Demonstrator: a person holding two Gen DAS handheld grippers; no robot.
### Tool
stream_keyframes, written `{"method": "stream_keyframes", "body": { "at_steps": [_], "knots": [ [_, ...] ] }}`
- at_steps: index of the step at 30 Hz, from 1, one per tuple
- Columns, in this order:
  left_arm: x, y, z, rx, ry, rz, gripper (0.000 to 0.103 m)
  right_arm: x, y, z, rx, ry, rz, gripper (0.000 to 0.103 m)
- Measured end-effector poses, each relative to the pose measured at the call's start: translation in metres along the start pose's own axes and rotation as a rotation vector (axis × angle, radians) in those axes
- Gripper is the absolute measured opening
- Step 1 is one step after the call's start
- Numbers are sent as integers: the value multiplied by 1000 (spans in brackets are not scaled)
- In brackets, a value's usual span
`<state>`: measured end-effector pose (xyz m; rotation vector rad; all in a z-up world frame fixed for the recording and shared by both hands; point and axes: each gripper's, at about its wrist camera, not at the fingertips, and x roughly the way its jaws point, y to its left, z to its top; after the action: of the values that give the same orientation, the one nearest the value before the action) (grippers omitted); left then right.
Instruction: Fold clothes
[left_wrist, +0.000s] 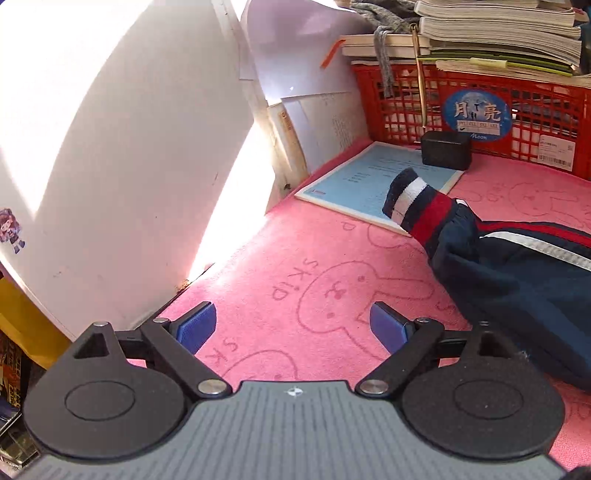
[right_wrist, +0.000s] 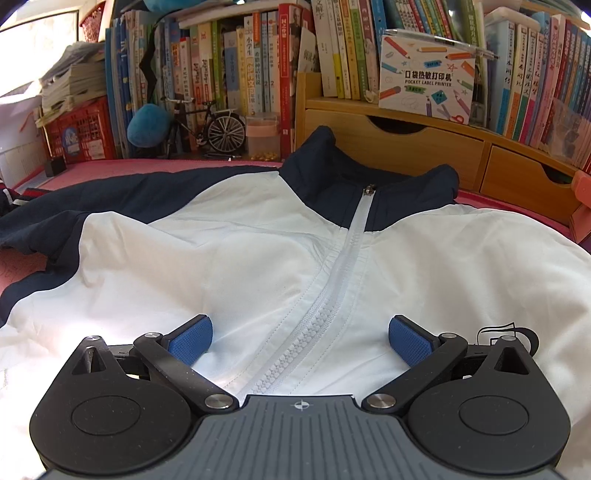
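The jacket (right_wrist: 258, 258) lies zipped on the pink cloth (left_wrist: 295, 258). The left gripper (left_wrist: 291, 325) gapes empty beside its sleeve (left_wrist: 517, 280); the right gripper (right_wrist: 301, 338) hangs spread wide over the zipper (right_wrist: 314, 314), pinching nothing.

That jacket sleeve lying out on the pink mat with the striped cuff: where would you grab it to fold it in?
Probably by the striped cuff, where the sleeve ends in a thick, narrow band resting partly on the blue booklet. The open left gripper could come from the bare mat side, one finger either side of the cuff.
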<state>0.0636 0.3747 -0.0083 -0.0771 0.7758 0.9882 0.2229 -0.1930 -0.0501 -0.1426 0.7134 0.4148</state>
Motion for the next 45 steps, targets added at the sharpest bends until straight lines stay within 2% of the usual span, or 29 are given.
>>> {"method": "stream_keyframes", "body": {
  "at_steps": [1, 4, 7, 9, 11, 13, 16, 19, 20, 22, 23, 24, 26, 27, 31, 34, 36, 39, 43, 45],
  "knots": [
    [1, 8, -3, -27, 8, -13, 91, 0, 0, 0, 0, 0, 0, 103],
    [-5, 23, -6, -96, -16, -129, 91, 0, 0, 0, -1, 0, 1, 103],
    [-5, 26, 1, -158, -8, -297, 93, 0, -1, 0, -1, 0, 1, 103],
    [-1, 21, 5, -197, 16, -355, 97, 0, -1, 0, -1, 0, 1, 103],
    [5, 13, 8, -228, 29, -386, 97, 0, 0, 0, -1, 0, 0, 103],
    [12, 1, 10, -236, 34, -383, 97, 0, 0, 0, -1, 0, -1, 103],
    [23, -18, 15, -210, 50, -362, 97, 0, 0, 0, -2, 0, 0, 103],
    [34, -33, 18, -211, 76, -390, 96, 0, 0, 0, -2, 0, 0, 103],
    [36, -37, 18, -215, 72, -388, 95, 0, 0, 0, -2, 0, 0, 103],
    [34, -45, 18, -194, 35, -338, 72, 1, 0, 0, -3, 0, 0, 103],
    [32, -49, 18, -174, 16, -321, 54, 1, 0, 0, -3, 0, 0, 103],
    [31, -52, 18, -167, 6, -311, 42, 1, 0, 0, -3, 0, 0, 103],
    [26, -54, 20, -170, -15, -296, 29, 0, 0, 0, -2, 0, -3, 103],
    [23, -55, 21, -171, -26, -280, 26, 0, 0, 0, 1, 3, -15, 103],
    [10, -52, 48, -171, -152, -230, 21, -3, 4, 11, 19, 28, -78, 102],
    [0, -37, 81, -257, -252, -160, 19, -14, 8, 29, -10, 2, -112, 102],
    [-5, -22, 99, -313, -321, -108, 19, -24, 10, 41, -19, -23, -90, 103],
    [14, -5, 117, -303, -317, -4, 19, -32, 16, 48, -8, -39, -96, 103],
    [56, 3, 97, -226, -131, 20, 28, -18, 21, 42, -24, -9, -121, 103],
    [75, 2, 77, -194, -50, 36, 38, -8, 20, 36, -13, 16, -125, 103]
  ]
}}
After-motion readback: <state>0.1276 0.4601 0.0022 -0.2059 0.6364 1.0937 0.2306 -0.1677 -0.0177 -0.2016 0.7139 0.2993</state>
